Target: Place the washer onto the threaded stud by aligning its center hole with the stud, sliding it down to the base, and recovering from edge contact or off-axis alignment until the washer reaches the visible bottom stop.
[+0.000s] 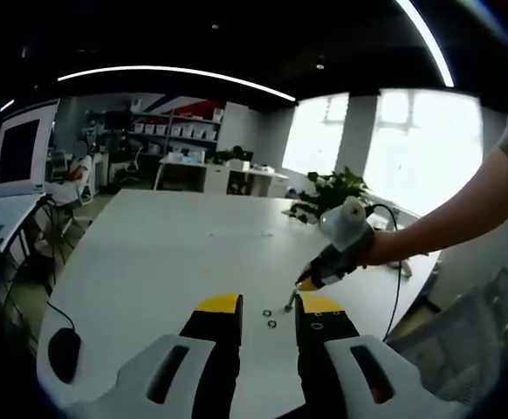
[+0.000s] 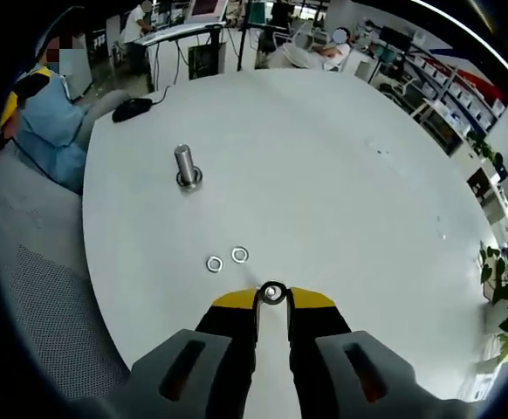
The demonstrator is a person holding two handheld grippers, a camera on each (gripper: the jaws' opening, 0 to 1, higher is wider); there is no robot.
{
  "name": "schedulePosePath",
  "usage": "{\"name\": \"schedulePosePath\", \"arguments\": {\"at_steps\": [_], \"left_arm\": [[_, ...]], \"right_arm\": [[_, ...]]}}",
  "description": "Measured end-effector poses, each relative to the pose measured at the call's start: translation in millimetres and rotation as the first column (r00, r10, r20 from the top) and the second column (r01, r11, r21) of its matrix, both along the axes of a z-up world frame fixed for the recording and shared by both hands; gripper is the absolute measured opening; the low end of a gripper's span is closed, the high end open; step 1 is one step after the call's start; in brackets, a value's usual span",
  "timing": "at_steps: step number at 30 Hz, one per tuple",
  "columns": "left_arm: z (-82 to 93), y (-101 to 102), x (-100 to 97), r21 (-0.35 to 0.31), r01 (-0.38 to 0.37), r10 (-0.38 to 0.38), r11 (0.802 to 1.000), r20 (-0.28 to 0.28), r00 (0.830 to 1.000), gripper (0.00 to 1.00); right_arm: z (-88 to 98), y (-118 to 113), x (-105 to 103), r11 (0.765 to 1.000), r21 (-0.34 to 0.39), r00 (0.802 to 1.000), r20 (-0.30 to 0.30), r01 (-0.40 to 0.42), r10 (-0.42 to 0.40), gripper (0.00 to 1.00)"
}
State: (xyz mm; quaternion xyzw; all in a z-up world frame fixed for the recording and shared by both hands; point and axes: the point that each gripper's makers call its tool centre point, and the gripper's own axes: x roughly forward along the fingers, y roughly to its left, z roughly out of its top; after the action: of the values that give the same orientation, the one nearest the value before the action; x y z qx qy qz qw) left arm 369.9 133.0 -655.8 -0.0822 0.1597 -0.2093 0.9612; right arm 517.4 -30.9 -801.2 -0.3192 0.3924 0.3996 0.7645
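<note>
Gripping a washer (image 2: pixel 272 293) between its yellow tips, the right gripper (image 2: pixel 272 297) hovers over the white tabletop (image 2: pixel 341 175). Going left to right in the right gripper view: the threaded stud (image 2: pixel 185 165) stands upright, far and left of the gripper, well apart from it; two spare washers (image 2: pixel 227 258) lie flat between them, just beyond the tips. A black mouse (image 2: pixel 132 108) sits at the far left edge. In the left gripper view, the left gripper (image 1: pixel 268 307) is open, holding nothing, its tips near the loose washers.
</note>
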Motion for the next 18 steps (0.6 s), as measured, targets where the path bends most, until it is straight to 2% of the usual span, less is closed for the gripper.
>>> {"name": "schedulePosePath", "arguments": {"at_steps": [8,18], "left_arm": [[0.7,1.2,0.1,-0.01,-0.004,0.004,1.0,0.002,1.0,0.22],[0.2,-1.1,-0.3,-0.011,0.009,-0.009,1.0,0.001,1.0,0.22]], "right_arm": [[-9.1,-3.1,-1.7,0.999,-0.039,1.0,-0.012,-0.02,0.019,0.14],[-10.5,0.3,2.7,0.999,-0.045,1.0,-0.014,-0.019,0.019,0.14]]}}
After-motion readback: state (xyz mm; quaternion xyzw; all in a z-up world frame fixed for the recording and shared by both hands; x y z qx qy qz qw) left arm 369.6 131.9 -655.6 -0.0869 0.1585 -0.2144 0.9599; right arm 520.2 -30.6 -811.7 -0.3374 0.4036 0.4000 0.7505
